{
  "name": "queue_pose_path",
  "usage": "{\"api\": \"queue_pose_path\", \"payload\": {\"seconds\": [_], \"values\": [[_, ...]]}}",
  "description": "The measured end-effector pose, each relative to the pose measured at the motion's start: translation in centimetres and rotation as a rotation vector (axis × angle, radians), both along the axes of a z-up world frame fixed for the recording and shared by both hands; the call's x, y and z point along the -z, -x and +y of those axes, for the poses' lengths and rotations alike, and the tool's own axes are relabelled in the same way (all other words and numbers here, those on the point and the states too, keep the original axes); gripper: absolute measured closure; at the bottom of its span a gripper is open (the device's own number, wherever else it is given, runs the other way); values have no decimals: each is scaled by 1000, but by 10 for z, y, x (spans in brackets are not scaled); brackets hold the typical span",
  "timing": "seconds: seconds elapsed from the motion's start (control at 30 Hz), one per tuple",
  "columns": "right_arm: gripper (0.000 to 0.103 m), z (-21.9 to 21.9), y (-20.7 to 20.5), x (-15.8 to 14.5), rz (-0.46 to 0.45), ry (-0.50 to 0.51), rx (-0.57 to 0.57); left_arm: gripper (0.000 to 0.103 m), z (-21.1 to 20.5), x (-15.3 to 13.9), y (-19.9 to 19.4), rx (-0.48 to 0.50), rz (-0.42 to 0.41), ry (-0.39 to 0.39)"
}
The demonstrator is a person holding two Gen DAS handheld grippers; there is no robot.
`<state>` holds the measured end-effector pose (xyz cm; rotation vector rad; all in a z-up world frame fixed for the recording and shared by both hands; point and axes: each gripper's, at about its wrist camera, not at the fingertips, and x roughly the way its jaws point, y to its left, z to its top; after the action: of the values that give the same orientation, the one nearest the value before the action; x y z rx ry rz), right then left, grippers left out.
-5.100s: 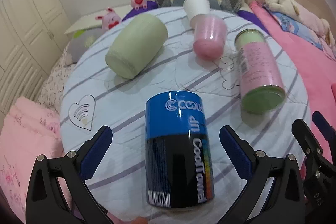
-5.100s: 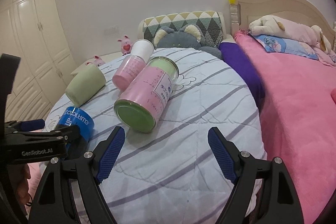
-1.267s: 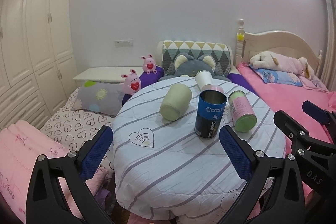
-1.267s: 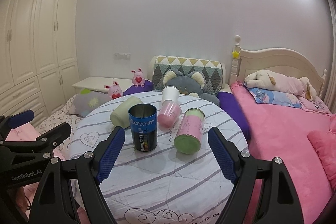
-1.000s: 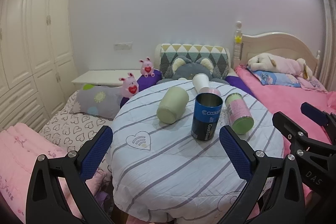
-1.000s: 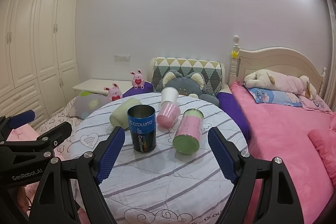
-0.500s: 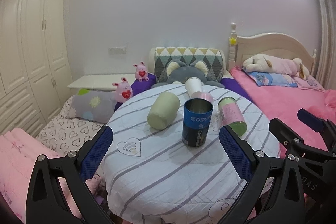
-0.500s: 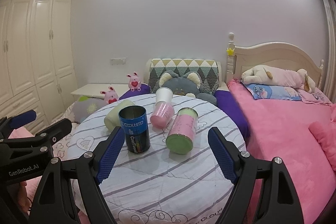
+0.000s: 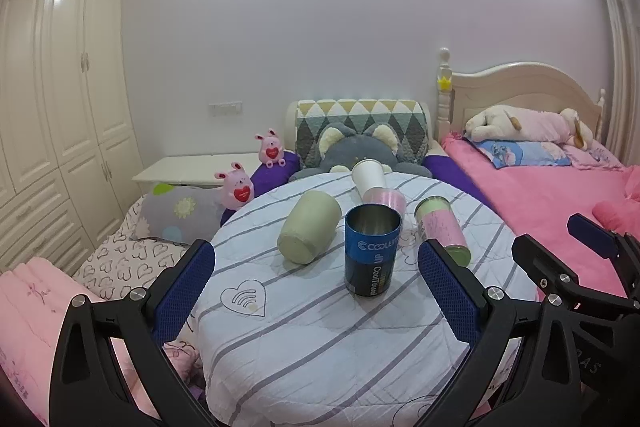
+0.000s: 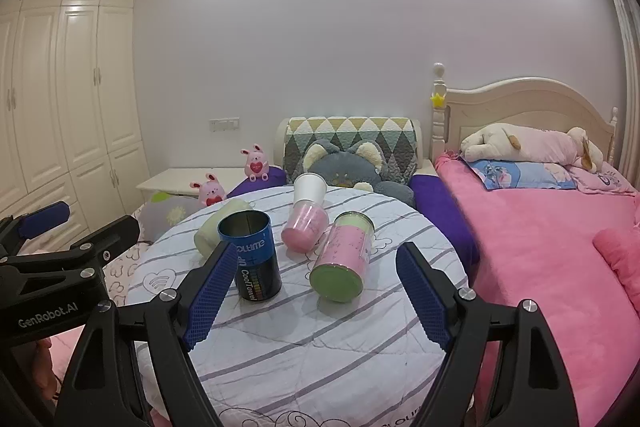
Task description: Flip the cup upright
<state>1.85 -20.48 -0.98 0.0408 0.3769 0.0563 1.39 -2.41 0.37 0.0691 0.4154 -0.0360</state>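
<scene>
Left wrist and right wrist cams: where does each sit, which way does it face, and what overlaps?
Left wrist: on the left gripper, back from the round table, facing the blue cup; own open fingers frame it, right gripper at right edge.
Right wrist: on the right gripper, further right, facing the pink-and-green cup; left gripper at left edge.
Shared: table, all cups, bed.

tin cup [image 9: 372, 254] upright on table [image 9: 320, 339], tumbler [image 9: 309, 231] left
</scene>
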Motion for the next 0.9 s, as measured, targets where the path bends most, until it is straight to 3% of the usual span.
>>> {"api": "queue_pose_path", "payload": {"seconds": [0.9], "values": [[20, -2, -12, 3, 18, 10, 7, 0, -2, 3, -16, -8, 23, -27]]}}
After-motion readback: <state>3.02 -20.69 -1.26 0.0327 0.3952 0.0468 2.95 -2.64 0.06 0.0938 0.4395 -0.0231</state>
